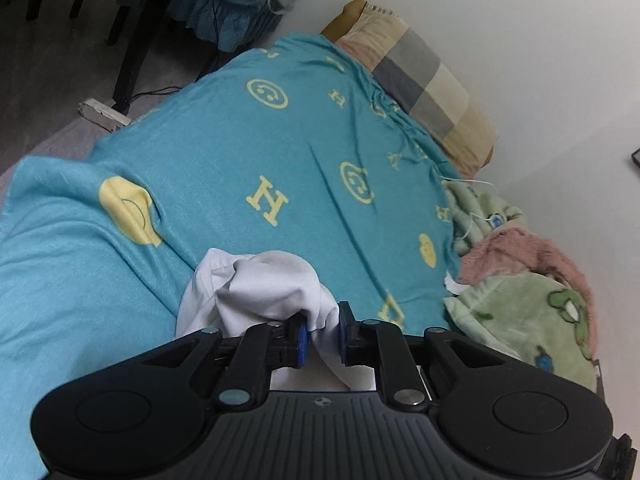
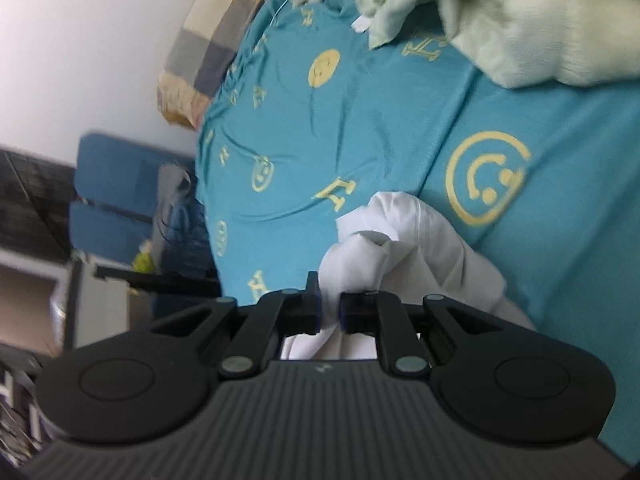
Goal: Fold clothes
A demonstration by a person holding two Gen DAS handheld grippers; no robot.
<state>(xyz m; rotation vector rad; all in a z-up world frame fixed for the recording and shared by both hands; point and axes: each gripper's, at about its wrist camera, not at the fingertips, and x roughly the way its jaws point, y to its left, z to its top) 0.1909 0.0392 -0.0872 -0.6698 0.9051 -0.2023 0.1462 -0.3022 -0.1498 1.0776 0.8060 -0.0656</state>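
A white garment [image 1: 256, 288] hangs bunched in front of my left gripper [image 1: 323, 330], which is shut on a fold of it between the blue pads. In the right wrist view the same white garment [image 2: 404, 248] is crumpled above the teal bed sheet [image 2: 320, 140], and my right gripper [image 2: 330, 312] is shut on another fold of it. The cloth trails down behind both pairs of fingers, so its lower part is hidden.
The teal bed sheet [image 1: 280, 152] with yellow smileys covers the bed. A checked pillow [image 1: 428, 80] lies by the white wall. A green and pink fleece heap [image 1: 528, 280] sits at the bed's right side, also seen as a pale green blanket [image 2: 520, 20]. A dark chair [image 1: 132, 32] stands on the floor.
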